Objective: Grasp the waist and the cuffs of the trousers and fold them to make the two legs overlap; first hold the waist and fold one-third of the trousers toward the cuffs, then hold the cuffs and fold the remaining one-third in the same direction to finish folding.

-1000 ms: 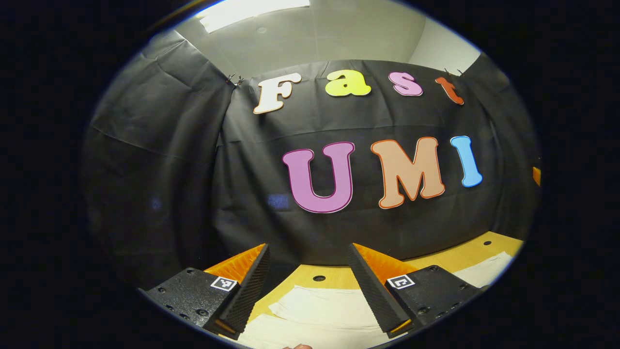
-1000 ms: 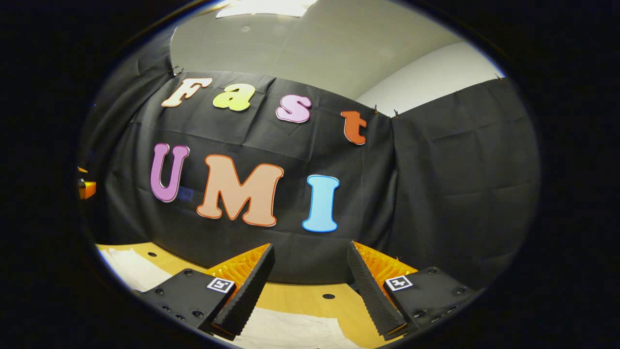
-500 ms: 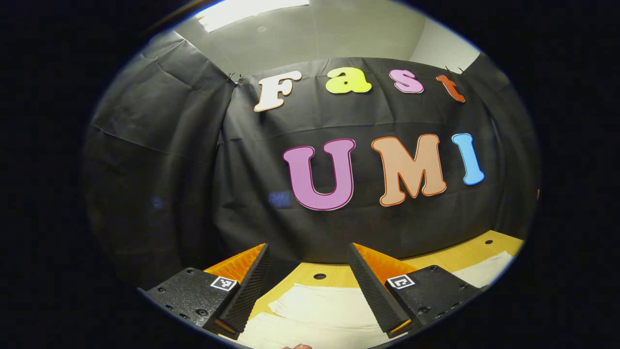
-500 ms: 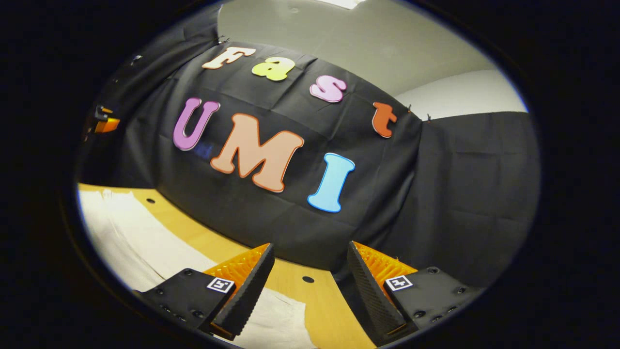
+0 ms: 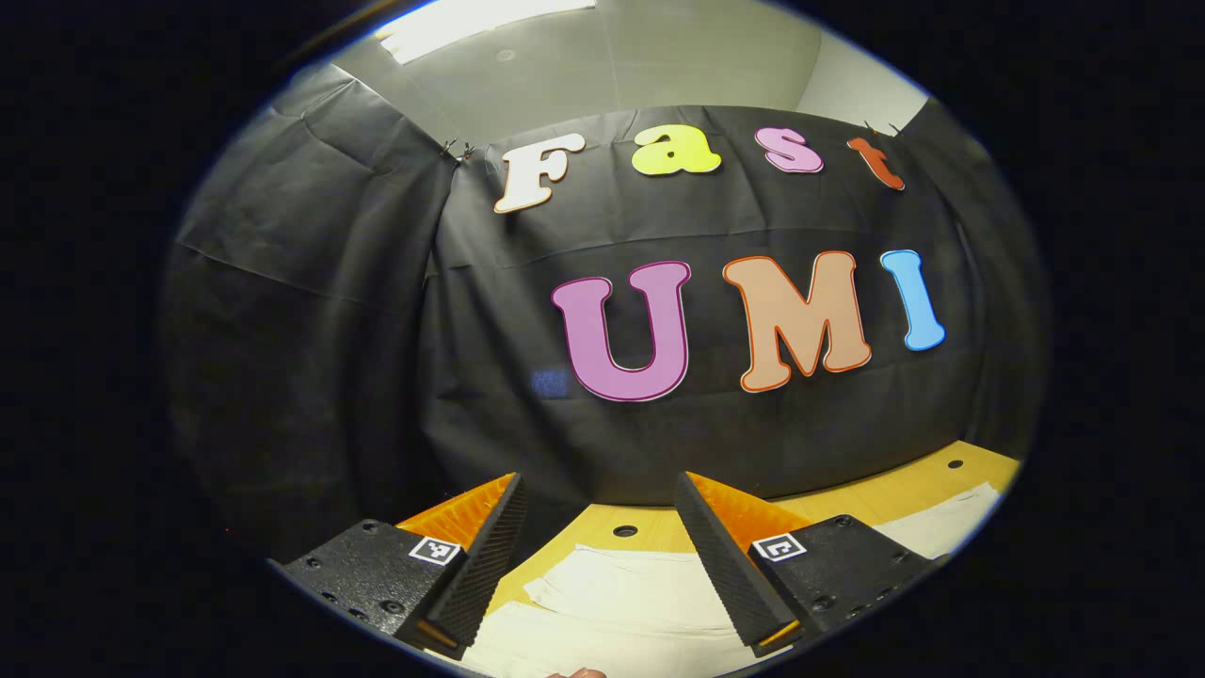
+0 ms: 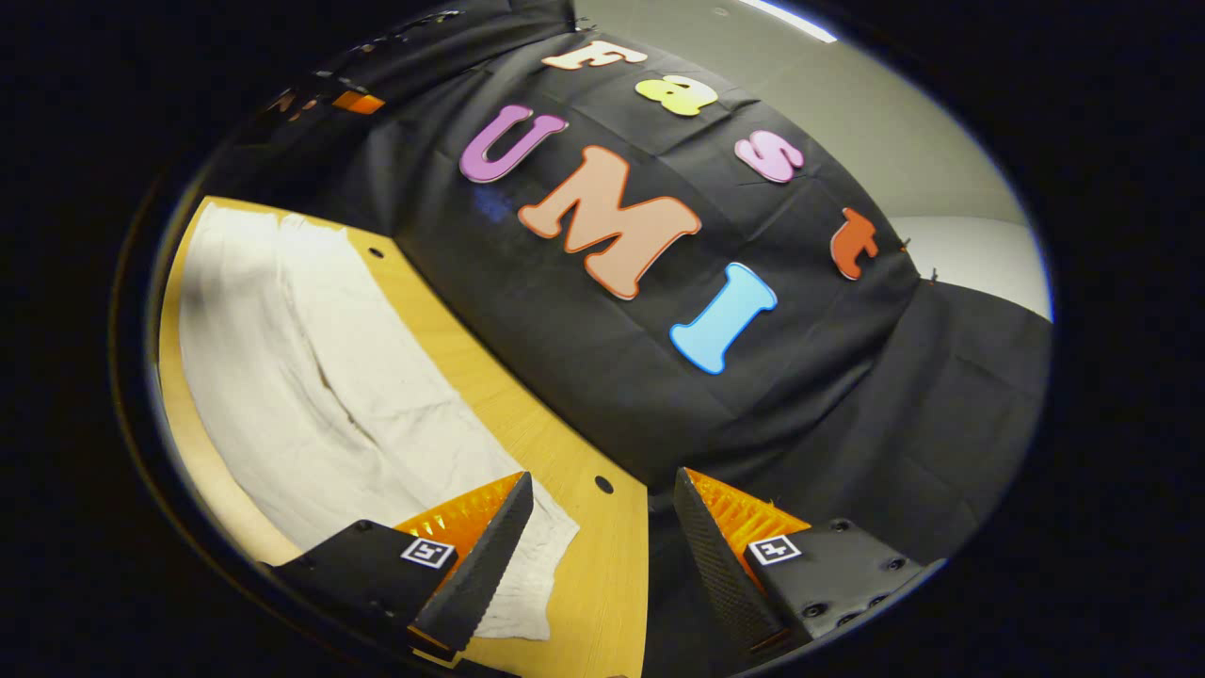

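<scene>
Trousers, white thin cloth (image 6: 311, 377), lie flat and lengthwise on the light wooden desk (image 6: 602, 574), untouched, not yet folded. Right tool (image 6: 598, 574) has its jaws spread, nothing between them; it hangs tilted above the near end of the trousers, one finger over the hem edge, the other over bare desk. Left tool (image 5: 598, 574) is also spread and empty, above another stretch of the same cloth (image 5: 621, 593). Which end is waist cannot be told.

Risks: thin cloth could let a tool pinch one layer only, so the legs would misalign; a finger could scrape the desk; uneven lifting would skew the fold.
</scene>
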{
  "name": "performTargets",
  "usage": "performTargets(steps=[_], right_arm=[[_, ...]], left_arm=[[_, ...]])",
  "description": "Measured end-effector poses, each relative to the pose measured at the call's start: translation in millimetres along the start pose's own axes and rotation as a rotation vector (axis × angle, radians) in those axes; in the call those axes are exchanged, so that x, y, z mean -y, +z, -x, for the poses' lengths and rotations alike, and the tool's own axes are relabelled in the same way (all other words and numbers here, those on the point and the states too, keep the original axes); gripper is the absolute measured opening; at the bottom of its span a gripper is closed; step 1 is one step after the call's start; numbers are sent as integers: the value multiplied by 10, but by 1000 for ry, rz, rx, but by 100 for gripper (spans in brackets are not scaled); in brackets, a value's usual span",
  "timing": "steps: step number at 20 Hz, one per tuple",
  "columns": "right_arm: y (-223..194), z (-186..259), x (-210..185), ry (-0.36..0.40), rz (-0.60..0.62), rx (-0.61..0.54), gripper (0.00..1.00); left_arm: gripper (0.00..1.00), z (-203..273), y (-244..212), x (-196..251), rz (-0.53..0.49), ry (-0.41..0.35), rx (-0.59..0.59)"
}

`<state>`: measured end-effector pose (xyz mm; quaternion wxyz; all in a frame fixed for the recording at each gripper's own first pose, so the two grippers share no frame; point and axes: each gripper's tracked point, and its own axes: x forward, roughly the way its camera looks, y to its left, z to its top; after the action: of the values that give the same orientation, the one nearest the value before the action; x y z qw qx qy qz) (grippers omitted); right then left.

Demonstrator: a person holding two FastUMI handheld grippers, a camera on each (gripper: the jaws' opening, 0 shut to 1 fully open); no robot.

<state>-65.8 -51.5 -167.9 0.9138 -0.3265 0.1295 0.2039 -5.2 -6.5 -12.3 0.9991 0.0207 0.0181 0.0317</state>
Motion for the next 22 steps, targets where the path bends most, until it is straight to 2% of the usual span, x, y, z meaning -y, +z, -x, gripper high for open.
performTargets(steps=[4,9,10,12,15,16,17,19,20,22], right_arm=[[-366,85,-378,128,132,-44,99],[-769,244,-801,275,248,-97,97],[-822,273,-869,303,266,-107,98],[-939,336,-995,353,296,-124,98],[-1123,368,-1109,409,336,-164,100],[-1170,359,-1140,428,344,-178,98],[-1232,373,-1167,445,353,-192,100],[-1323,408,-1237,472,377,-212,100],[-1365,429,-1259,483,389,-222,97],[-1475,429,-1317,501,416,-235,100]], left_arm=[[96,37,-25,-5,-13,9,-8],[96,62,-58,-31,-24,20,-15],[99,73,-84,-38,-26,21,-17],[96,89,-101,-47,-33,23,-23],[96,116,-121,-64,-45,26,-29],[99,130,-136,-72,-50,26,-31],[99,136,-146,-77,-56,27,-33],[99,137,-135,-93,-62,30,-33],[96,137,-128,-90,-62,31,-34],[96,144,-148,-101,-67,32,-35]])
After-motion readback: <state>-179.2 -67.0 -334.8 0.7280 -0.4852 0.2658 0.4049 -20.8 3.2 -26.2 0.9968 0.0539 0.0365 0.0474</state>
